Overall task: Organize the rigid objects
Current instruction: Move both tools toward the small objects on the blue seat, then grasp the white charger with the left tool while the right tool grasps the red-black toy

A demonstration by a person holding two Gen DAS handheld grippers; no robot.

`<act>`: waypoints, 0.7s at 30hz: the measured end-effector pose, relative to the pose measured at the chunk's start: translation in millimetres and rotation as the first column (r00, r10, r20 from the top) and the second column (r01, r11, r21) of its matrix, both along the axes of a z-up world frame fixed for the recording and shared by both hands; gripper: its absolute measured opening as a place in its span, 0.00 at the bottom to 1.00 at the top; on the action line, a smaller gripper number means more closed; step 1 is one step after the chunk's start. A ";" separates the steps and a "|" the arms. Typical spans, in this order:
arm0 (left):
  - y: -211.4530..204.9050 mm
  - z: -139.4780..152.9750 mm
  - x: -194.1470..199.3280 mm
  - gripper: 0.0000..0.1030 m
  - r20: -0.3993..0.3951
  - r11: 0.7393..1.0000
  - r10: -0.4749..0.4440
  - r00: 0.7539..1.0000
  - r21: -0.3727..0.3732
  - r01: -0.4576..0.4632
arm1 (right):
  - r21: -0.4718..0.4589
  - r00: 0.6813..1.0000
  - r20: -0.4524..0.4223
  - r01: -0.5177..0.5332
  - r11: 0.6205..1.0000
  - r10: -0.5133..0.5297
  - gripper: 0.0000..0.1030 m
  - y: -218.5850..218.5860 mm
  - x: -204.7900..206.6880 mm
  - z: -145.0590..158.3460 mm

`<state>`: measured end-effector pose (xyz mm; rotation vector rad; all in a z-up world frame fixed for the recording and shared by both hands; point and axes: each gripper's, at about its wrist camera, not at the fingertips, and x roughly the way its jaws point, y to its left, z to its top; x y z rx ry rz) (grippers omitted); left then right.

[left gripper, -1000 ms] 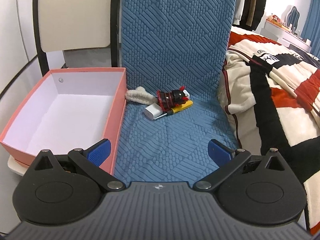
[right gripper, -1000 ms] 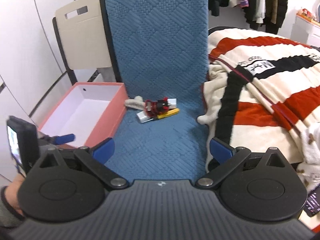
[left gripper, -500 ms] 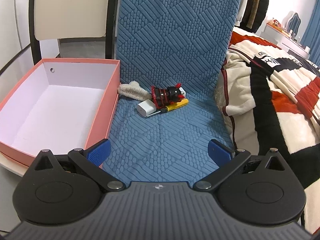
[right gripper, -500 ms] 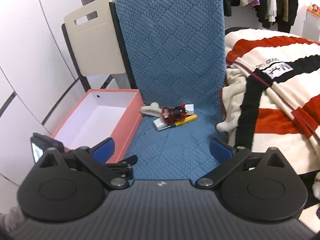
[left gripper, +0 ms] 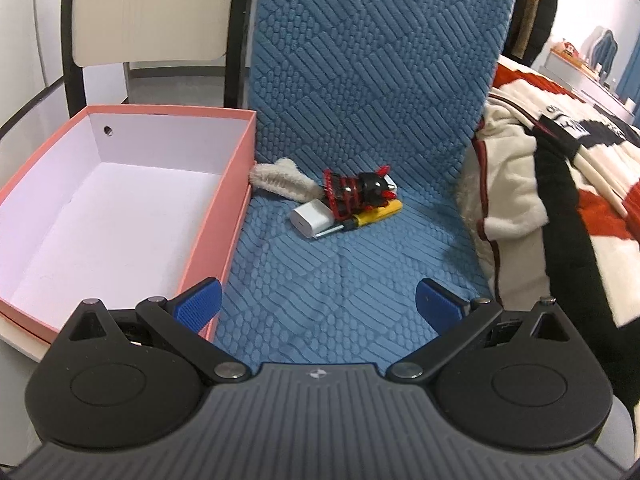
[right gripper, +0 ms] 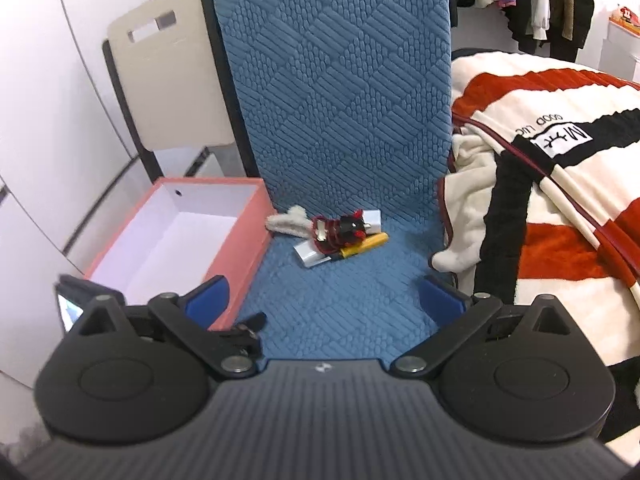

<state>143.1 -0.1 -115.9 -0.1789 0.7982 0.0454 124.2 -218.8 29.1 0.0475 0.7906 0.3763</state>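
A small heap of objects lies at the back of the blue quilted chair seat point(left gripper: 340, 280), ahead of both tools and well apart from them. The left tool point(left gripper: 318, 306) hangs low over the front of the seat, its blue pads spread wide with nothing between them; the heap sits ahead of it, about centred between its fingers. The right tool point(right gripper: 324, 300) is likewise released and empty, higher and farther back, with the heap again ahead on its midline. In the heap, a white charger block point(left gripper: 313, 218) is nearest the tools; a black and red toy figure point(left gripper: 356, 192) rests on top, over a yellow-handled screwdriver point(left gripper: 376, 216) whose handle points right. A second white block point(right gripper: 371, 218) shows behind the figure. A fluffy cream piece point(left gripper: 280, 180) lies to the left, touching the heap and reaching toward the pink cardboard box point(left gripper: 224, 220), which stands open and empty just beside the seat's left edge. A red, black and cream striped blanket point(right gripper: 560, 200) on the bed borders the seat on the right.
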 end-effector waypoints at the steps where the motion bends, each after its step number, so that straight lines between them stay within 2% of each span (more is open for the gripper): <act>1: 2.4 0.0 1.2 1.00 0.002 1.000 0.005 1.000 0.000 -0.005 | -0.006 1.000 -0.013 0.003 1.000 -0.003 1.00 0.4 1.9 -4.3; 10: 14.5 5.9 1.4 1.00 0.003 1.000 0.002 1.000 0.011 -0.002 | -0.041 0.998 -0.024 0.061 0.997 -0.062 1.00 -5.4 8.2 -27.7; 21: 20.5 15.7 -2.3 1.00 0.032 1.000 0.003 0.999 0.021 -0.004 | -0.030 0.994 -0.029 0.100 0.995 -0.101 1.00 -7.0 18.2 -54.6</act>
